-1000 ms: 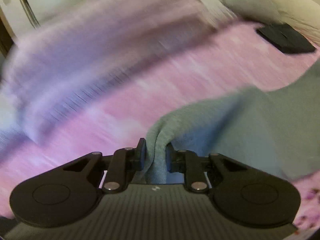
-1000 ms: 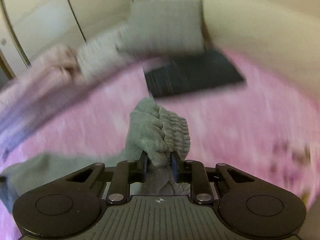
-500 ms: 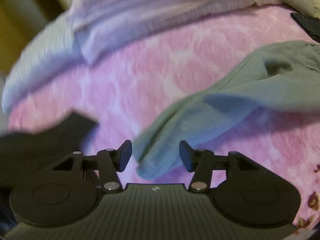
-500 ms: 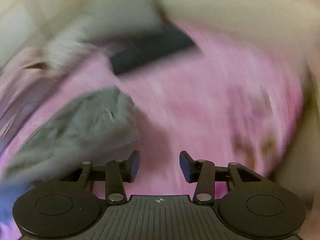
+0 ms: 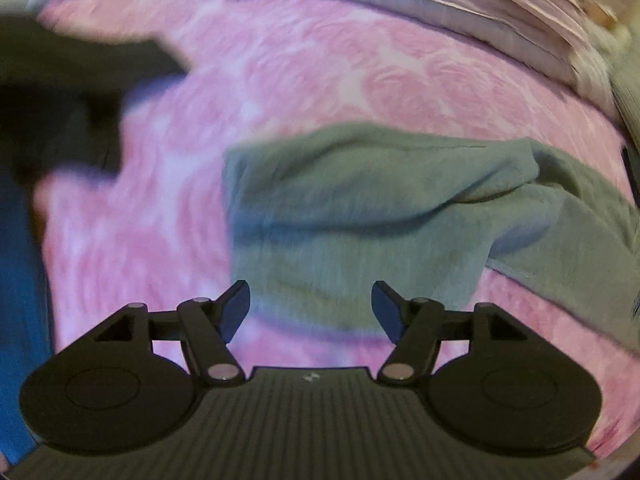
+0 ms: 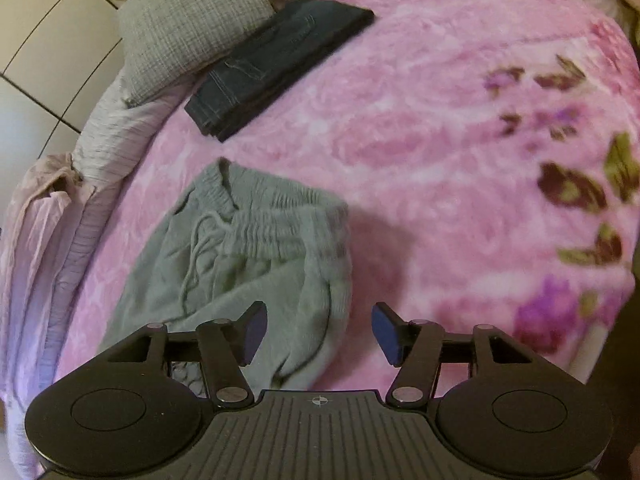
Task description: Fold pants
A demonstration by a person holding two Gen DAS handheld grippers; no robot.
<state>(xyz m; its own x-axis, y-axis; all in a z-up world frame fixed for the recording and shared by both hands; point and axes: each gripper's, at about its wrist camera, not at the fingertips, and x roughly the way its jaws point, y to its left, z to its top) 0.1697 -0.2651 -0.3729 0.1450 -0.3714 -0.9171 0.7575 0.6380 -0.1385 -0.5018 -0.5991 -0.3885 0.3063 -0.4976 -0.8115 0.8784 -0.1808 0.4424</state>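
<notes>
Where grey pants (image 6: 240, 264) lie, pink blanket (image 6: 420, 128)

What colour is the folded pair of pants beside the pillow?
Dark blue denim jeans; the right wrist view shows them best.

Folded dark jeans (image 6: 276, 68) lie near the pink blanket's (image 6: 420, 128) far edge – just beside a grey pillow (image 6: 188, 24) at its far-left corner – with crumpled lilac bedding (image 6: 52, 240) along the left edge.
</notes>
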